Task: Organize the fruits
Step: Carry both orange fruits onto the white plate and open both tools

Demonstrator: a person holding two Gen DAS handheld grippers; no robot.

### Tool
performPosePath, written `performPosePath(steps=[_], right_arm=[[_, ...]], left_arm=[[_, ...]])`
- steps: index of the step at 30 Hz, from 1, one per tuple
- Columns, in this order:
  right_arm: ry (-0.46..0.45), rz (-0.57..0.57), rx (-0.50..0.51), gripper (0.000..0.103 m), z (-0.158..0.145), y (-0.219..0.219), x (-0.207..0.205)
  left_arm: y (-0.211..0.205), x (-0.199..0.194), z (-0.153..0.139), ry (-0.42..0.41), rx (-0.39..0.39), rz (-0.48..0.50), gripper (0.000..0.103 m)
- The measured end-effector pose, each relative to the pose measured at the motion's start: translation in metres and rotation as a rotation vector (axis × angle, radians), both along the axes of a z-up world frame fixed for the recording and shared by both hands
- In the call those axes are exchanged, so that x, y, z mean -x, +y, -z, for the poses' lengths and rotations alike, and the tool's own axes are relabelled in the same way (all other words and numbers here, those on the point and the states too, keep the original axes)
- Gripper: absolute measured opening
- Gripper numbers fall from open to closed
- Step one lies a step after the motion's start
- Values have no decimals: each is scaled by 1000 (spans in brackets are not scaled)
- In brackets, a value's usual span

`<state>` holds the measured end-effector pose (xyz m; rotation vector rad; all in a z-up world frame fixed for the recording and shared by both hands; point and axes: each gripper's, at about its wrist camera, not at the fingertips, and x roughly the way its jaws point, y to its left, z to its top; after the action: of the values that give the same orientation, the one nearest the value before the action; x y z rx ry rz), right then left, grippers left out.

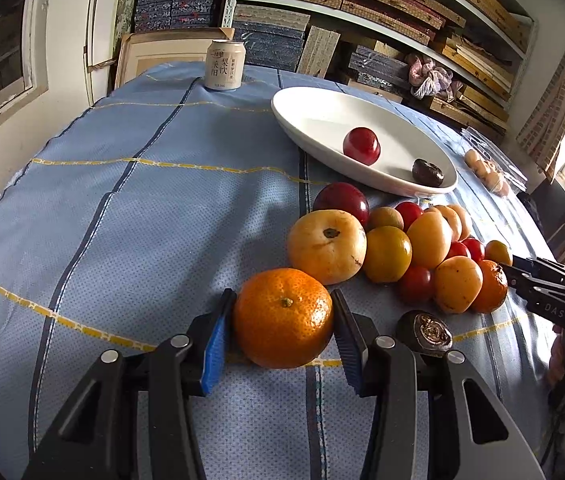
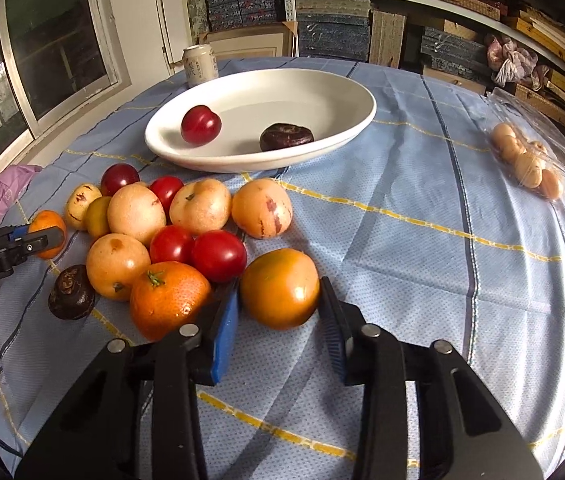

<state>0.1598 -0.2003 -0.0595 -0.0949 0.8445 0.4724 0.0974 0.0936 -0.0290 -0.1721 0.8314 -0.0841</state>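
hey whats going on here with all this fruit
A person is sorting fruit off a blue tablecloth into a white dish, using a handheld gripper in each hand. The left gripper has its fingers on either side of a mandarin at the near end of the pile, seemingly touching it. The right gripper brackets an orange-green tomato, not quite closed on it. The dish holds only a red plum and a dark fruit; the rest sits on the cloth.

Left hand-held gripper (image 2: pixel 48 236) body reads "GenRobot.AI"; right hand-held gripper (image 1: pixel 512 270) shows partial "DAS". Drink can (image 1: pixel 224 65): Chinese chars, incl. "梨", rest illegible.
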Motion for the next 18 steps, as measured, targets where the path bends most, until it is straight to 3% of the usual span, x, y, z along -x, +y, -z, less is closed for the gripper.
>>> performPosePath(steps=[4,8,12,18], right_arm=[[-14,31,-39,37,-9,-13,0],[-38,53,-52,37,-31,-16,-18],[-78,86,-74,37,-51,-3,-54],[-37,138,-153,37,-44,17,-119]], left_arm=[[-4,-7,-6,-10,-44,-13,48],[-13,-31,-33,-57,-84,7,48],[-27,-71,-58,-99,-93,15,48],[-45,-136,-55,-66,-90,32,48]])
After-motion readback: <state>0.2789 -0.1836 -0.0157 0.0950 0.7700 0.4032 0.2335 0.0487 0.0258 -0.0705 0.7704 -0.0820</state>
